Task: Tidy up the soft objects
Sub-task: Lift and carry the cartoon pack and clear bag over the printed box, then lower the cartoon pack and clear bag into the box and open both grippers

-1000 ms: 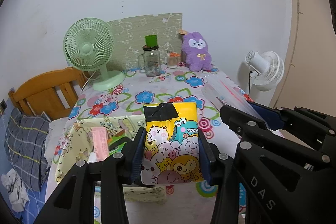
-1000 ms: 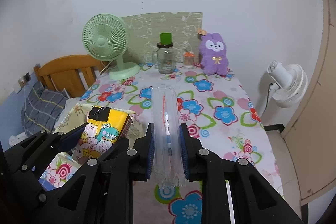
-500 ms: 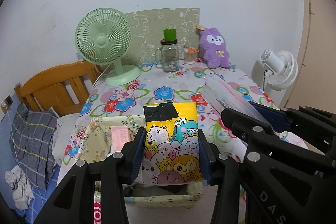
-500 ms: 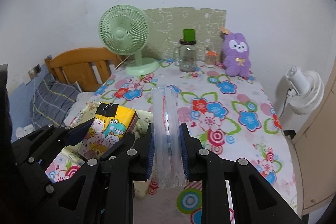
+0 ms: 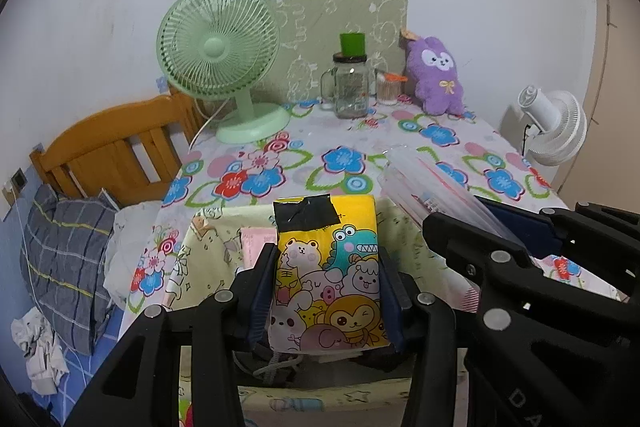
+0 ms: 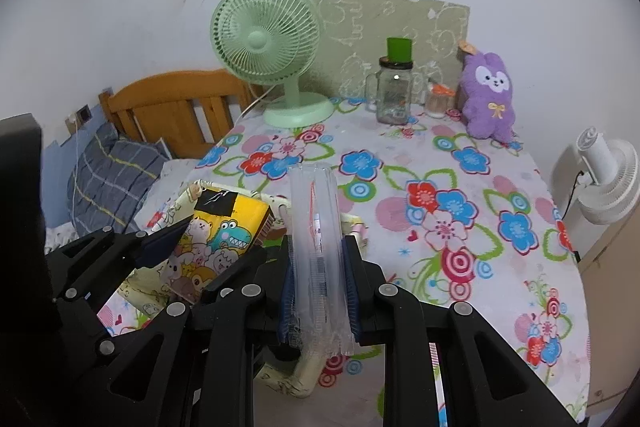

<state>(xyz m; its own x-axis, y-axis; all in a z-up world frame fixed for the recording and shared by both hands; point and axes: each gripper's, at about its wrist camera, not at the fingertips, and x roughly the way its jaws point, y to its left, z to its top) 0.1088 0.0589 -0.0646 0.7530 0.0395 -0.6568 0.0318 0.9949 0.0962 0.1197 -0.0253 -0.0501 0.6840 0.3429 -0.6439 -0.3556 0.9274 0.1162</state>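
Yellow cartoon print fills the space between my left fingers: my left gripper (image 5: 326, 291) is clamped on a tissue pack (image 5: 326, 267), one blue pad pressed against each long side, with a patch of black tape across the pack's top end. The pack hangs over the open fabric basket (image 5: 208, 239), a pale yellow bin with small drawings on its walls that sits at the near left part of the table (image 6: 500, 227). Inside the basket I can make out something pink (image 5: 256, 243) and a grey cord lower down, though what they are I cannot tell from here.

My right gripper (image 6: 320, 291) is closed on a clear plastic sleeve (image 6: 316, 223), long and narrow, standing up between the pads with a red and blue strip showing through it. It is just to the right of the tissue pack, over the basket's right edge.

Further back on the flowered tablecloth stand a green desk fan (image 6: 268, 43), a glass mason jar (image 6: 394, 95) with a green cup on its lid, a small jar beside it, and a purple plush toy (image 6: 488, 99) leaning near the wall. A white fan (image 6: 608, 179) stands off the table's right side, and a wooden headboard (image 5: 108, 151) shows to the left.
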